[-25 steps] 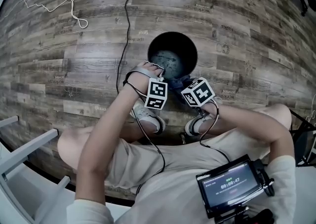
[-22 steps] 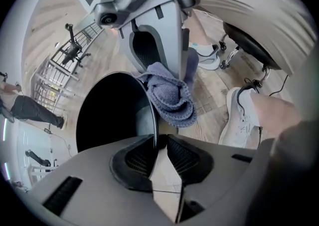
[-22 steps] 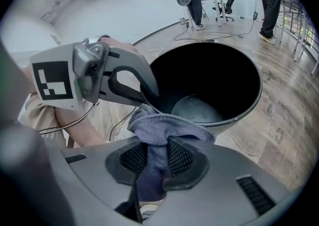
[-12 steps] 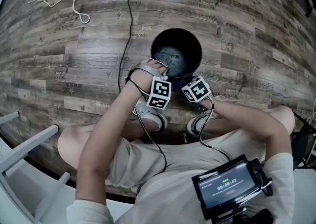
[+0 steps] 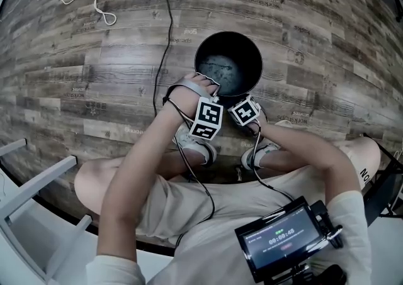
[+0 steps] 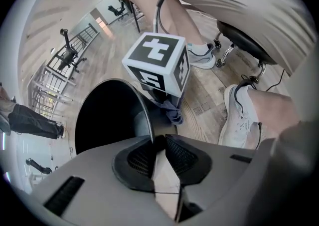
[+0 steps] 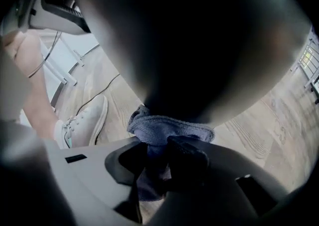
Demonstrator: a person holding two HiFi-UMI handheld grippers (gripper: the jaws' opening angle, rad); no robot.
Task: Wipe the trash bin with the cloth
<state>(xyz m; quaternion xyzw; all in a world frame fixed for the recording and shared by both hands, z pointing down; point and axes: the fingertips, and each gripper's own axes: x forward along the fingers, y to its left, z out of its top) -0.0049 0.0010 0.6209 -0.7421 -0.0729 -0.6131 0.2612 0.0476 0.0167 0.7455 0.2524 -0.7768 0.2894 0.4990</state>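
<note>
- The left gripper (image 6: pixel 158 145) is clamped on the near rim of the trash bin (image 5: pixel 255 57). Its jaws have just been closing with the thin rim between them.
- The bin is stood upright on the wooden floor (image 5: pixel 94 82), just ahead of the person's shoes.
- The blue cloth (image 7: pixel 169 130) is pinched in the right gripper (image 7: pixel 158 157) and pressed low against the bin's outer wall.
- Wiping is judged under way on the near side. The far side and the inside are probably left.
</note>
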